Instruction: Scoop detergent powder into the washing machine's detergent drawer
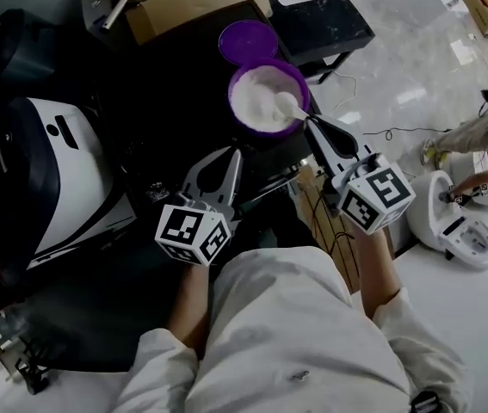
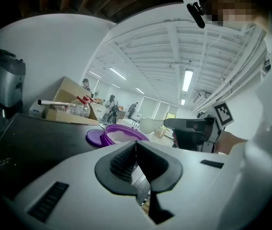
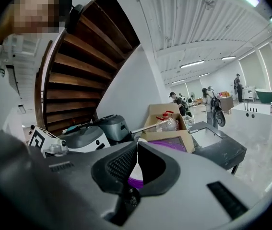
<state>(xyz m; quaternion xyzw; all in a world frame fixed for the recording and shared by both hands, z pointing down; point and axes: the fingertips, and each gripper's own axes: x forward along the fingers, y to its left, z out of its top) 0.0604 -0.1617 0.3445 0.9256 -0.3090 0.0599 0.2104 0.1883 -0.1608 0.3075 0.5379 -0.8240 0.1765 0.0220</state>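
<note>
A purple bowl (image 1: 268, 100) of white detergent powder stands on the black tabletop, its purple lid (image 1: 248, 40) lying just behind it. A white spoon (image 1: 288, 103) rests over the powder, and my right gripper (image 1: 308, 126) is shut on its handle at the bowl's right rim. My left gripper (image 1: 236, 151) is shut and empty, just in front of the bowl. The left gripper view shows the bowl (image 2: 121, 133), the spoon (image 2: 150, 125) and the right gripper (image 2: 171, 124). The white washing machine (image 1: 63, 170) is at the left; I cannot make out its drawer.
A cardboard box (image 1: 196, 3) with a bottle and a metal tube sits behind the lid. A dark low table (image 1: 330, 15) stands at the back right. A wooden crate (image 1: 325, 213) is under the table edge, with a white tub (image 1: 463, 222) and cables on the floor.
</note>
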